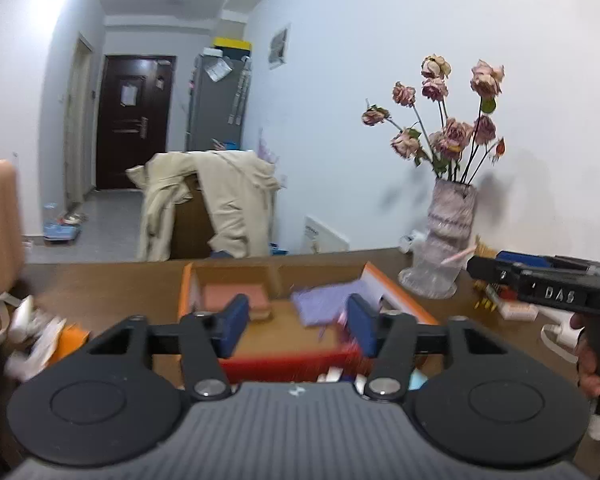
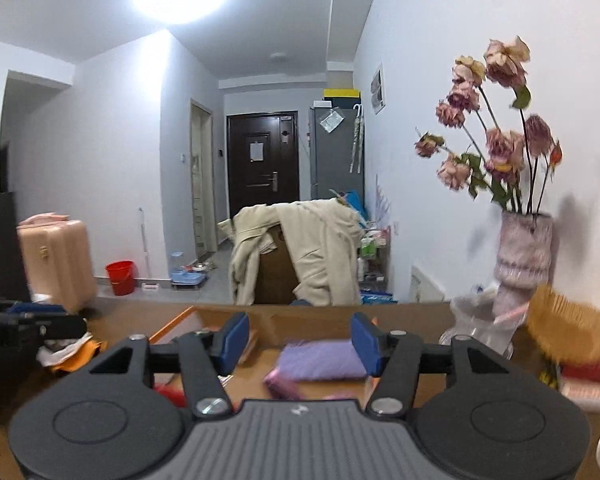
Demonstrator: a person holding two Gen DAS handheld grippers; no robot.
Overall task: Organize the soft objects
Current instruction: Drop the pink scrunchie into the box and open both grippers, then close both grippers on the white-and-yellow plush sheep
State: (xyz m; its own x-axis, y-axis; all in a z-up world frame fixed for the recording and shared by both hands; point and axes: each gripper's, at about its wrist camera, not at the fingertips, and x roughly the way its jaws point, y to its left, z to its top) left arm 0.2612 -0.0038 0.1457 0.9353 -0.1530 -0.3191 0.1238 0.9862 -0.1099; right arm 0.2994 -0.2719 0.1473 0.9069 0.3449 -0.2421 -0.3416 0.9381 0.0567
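An open cardboard box with orange edges [image 1: 396, 286] sits on the brown table. Inside it lie a folded pink cloth [image 1: 236, 298] at the left and a folded purple cloth [image 1: 326, 304] at the right. My left gripper [image 1: 298, 324] is open and empty above the box's near side. My right gripper [image 2: 298, 342] is open and empty, with the purple cloth [image 2: 320, 364] lying in the box just beyond its fingers. The right gripper's body [image 1: 552, 290] shows at the right of the left wrist view. The left gripper's body [image 2: 16, 332] shows at the left edge of the right wrist view.
A vase of dried roses [image 1: 448, 232] stands on the table by the right wall, also in the right wrist view [image 2: 520, 256]. A straw brush [image 2: 568, 332] lies right of it. Crumpled white and orange items [image 1: 40, 336] lie left of the box. A red object [image 1: 292, 364] sits at the box's near edge.
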